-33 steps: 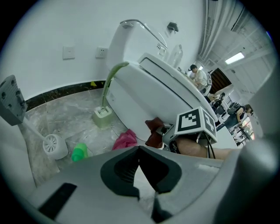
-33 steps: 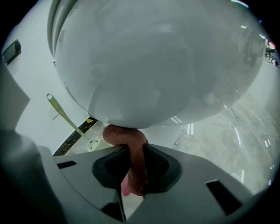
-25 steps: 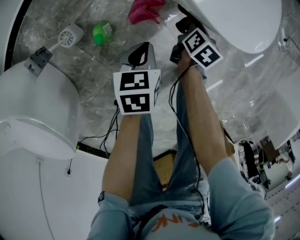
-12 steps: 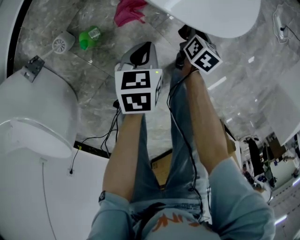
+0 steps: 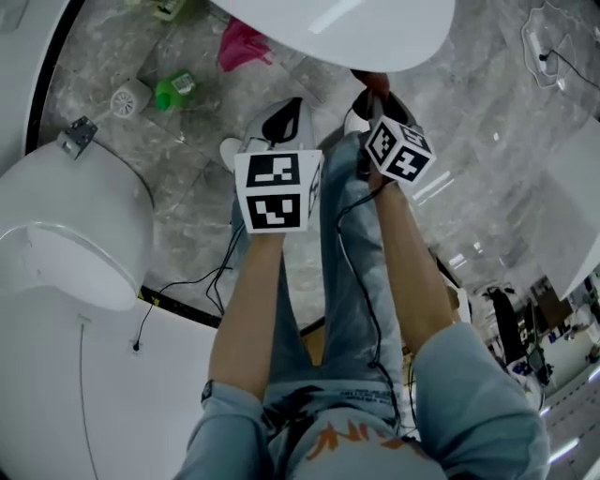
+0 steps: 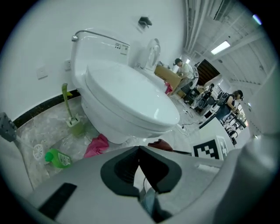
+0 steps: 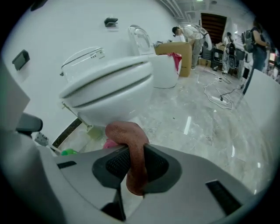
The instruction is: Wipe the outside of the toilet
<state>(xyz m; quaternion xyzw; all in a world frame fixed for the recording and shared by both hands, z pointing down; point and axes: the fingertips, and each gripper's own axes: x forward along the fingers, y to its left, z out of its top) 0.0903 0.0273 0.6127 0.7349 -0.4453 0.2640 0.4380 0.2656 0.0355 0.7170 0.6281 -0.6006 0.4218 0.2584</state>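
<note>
The right gripper (image 7: 136, 154) has its jaws clenched on a reddish cloth (image 7: 127, 133), while the left gripper (image 6: 139, 151) is pinched together on nothing. The cloth hangs short of the toilet (image 7: 109, 83) just ahead, so wiping looks not yet begun. A pink rag (image 6: 96, 145), green bottle (image 6: 57, 158) and brush holder (image 6: 75, 124) crowd its base.

Apparent brownish rag (image 7: 127, 134) in right gripper (image 7: 134, 161)

The toilet (image 5: 347, 28) blocks 12 o'clock. At 11 o'clock a rag (image 5: 239, 45), and at 10 a bottle (image 5: 173, 89) and brush (image 5: 129, 97), clutter the floor (image 5: 487, 122). A second toilet (image 5: 66, 225) fills 9 o'clock. Toward 2 o'clock the floor is open, bar a cable (image 5: 536, 37).
</note>
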